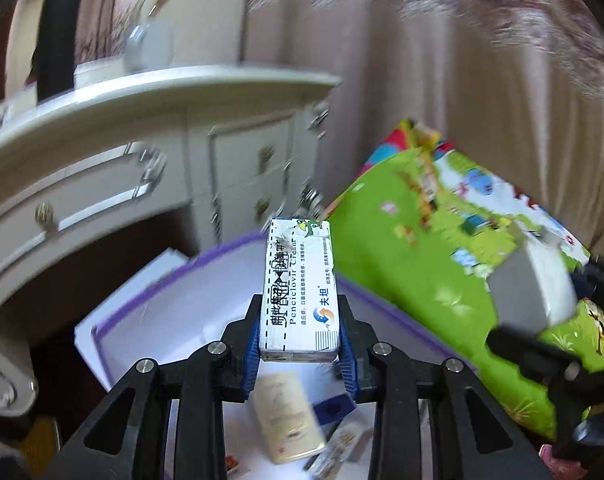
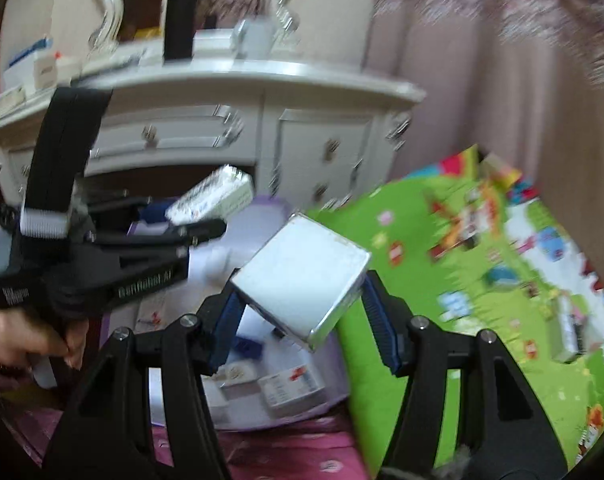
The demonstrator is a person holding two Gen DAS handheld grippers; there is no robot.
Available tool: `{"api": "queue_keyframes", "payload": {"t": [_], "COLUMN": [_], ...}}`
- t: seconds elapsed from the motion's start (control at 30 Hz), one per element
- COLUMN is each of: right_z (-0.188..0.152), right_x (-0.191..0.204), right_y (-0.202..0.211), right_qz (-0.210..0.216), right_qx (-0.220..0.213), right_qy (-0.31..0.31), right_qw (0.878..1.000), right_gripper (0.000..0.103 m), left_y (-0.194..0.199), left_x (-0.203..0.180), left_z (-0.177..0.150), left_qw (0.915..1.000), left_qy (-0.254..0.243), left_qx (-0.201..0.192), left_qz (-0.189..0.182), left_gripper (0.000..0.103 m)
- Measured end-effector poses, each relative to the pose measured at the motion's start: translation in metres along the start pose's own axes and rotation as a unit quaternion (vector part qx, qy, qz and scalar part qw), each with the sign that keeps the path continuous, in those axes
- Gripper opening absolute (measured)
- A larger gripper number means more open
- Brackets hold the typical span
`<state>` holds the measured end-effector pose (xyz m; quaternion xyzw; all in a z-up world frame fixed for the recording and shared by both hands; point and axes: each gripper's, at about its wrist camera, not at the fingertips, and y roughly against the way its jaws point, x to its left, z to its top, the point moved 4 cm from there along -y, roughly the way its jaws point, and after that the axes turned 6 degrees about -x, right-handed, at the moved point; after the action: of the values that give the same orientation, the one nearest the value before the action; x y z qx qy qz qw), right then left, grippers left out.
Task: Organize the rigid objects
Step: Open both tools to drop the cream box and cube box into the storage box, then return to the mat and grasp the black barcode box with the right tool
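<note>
The left gripper (image 1: 300,344) is clamping its blue pads (image 1: 252,356) on something, raised and pointing forward. The right gripper (image 2: 302,320) is gripping too, beside it. A bare hand (image 2: 34,340) is grasping the left handle.

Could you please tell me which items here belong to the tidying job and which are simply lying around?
Belonging to the job:
- cream box in the left claw
- white flat box in the right claw
- purple-rimmed bin with small boxes inside

Just lying about:
- white dresser
- green play mat
- curtain
</note>
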<state>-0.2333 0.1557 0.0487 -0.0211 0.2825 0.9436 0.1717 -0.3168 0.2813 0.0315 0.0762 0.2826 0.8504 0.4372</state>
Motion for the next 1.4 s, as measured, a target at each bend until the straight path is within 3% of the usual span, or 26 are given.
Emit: {"api": "queue_keyframes", "payload": {"t": [0.17,0.27,0.33,0.37,0.43,0.53,0.63,0.67,0.73,0.77,0.83,0.87,0.93,1.03,1.13,1.23,1.33,1.4], "right_z": [-0.032,-0.052,-0.065,-0.072,-0.084,-0.087,-0.078,-0.077,-0.080,-0.081,-0.080,-0.079,-0.083,-0.104,-0.142,-0.197,-0.241,-0.261], "right_x": [0.015,0.021,0.027,0.029,0.025,0.000,-0.042,-0.059,-0.092,-0.109,-0.138,-0.151,-0.180,-0.234,-0.286,-0.324,-0.348,-0.355], "right_y": [-0.048,-0.069,-0.084,-0.091,-0.101,-0.100,-0.081,-0.070,-0.052,-0.038,-0.007,0.007,0.035,0.071,0.107,0.146,0.169,0.179], "right_qz": [0.039,0.074,0.103,0.114,0.122,0.121,0.132,0.141,0.081,0.072,0.098,0.084,0.033,-0.067,-0.179,-0.273,-0.319,-0.337], "right_qx": [0.086,0.126,0.154,0.170,0.193,0.182,0.135,0.116,0.097,0.077,0.031,0.015,-0.013,-0.020,0.005,0.042,0.083,0.096], "right_qy": [0.003,-0.007,-0.006,-0.005,-0.020,-0.083,-0.158,-0.193,-0.223,-0.241,-0.279,-0.289,-0.298,-0.321,-0.340,-0.369,-0.391,-0.398], "right_qw": [0.996,0.989,0.983,0.979,0.973,0.972,0.969,0.964,0.967,0.965,0.955,0.954,0.954,0.945,0.923,0.888,0.860,0.848], "right_gripper": [0.062,0.062,0.063,0.069,0.078,0.079,0.080,0.086,0.090,0.090,0.090,0.091,0.095,0.097,0.097,0.097,0.097,0.097], "left_y": [-0.032,-0.055,-0.070,-0.077,-0.080,-0.081,-0.083,-0.084,-0.085,-0.084,-0.079,-0.076,-0.075,-0.078,-0.075,-0.078,-0.086,-0.093], "left_x": [0.028,0.039,0.046,0.052,0.055,0.036,-0.005,-0.025,-0.068,-0.084,-0.117,-0.137,-0.171,-0.239,-0.298,-0.345,-0.383,-0.401], "left_z": [-0.020,-0.036,-0.048,-0.054,-0.054,-0.044,-0.033,-0.030,-0.027,-0.024,-0.017,-0.013,-0.003,0.005,0.008,-0.010,-0.033,-0.046], "left_qw": [0.9970,0.9892,0.9773,0.9690,0.9638,0.9630,0.9704,0.9725,0.9743,0.9750,0.9773,0.9788,0.9793,0.9714,0.9653,0.9503,0.9368,0.9312], "left_qy": [0.018,0.017,0.013,0.022,0.044,0.023,-0.005,-0.021,-0.056,-0.064,-0.079,-0.092,-0.120,-0.177,-0.207,-0.253,-0.289,-0.292], "left_qx": [0.073,0.136,0.192,0.219,0.227,0.217,0.210,0.207,0.209,0.207,0.196,0.183,0.163,0.150,0.130,0.133,0.133,0.139], "left_qz": [0.019,0.052,0.089,0.111,0.133,0.157,0.120,0.105,0.063,0.047,0.019,0.011,-0.005,-0.050,-0.093,-0.123,-0.146,-0.169], "left_gripper": [0.034,0.035,0.044,0.055,0.067,0.083,0.084,0.085,0.087,0.087,0.093,0.103,0.103,0.103,0.103,0.103,0.103,0.103]}}
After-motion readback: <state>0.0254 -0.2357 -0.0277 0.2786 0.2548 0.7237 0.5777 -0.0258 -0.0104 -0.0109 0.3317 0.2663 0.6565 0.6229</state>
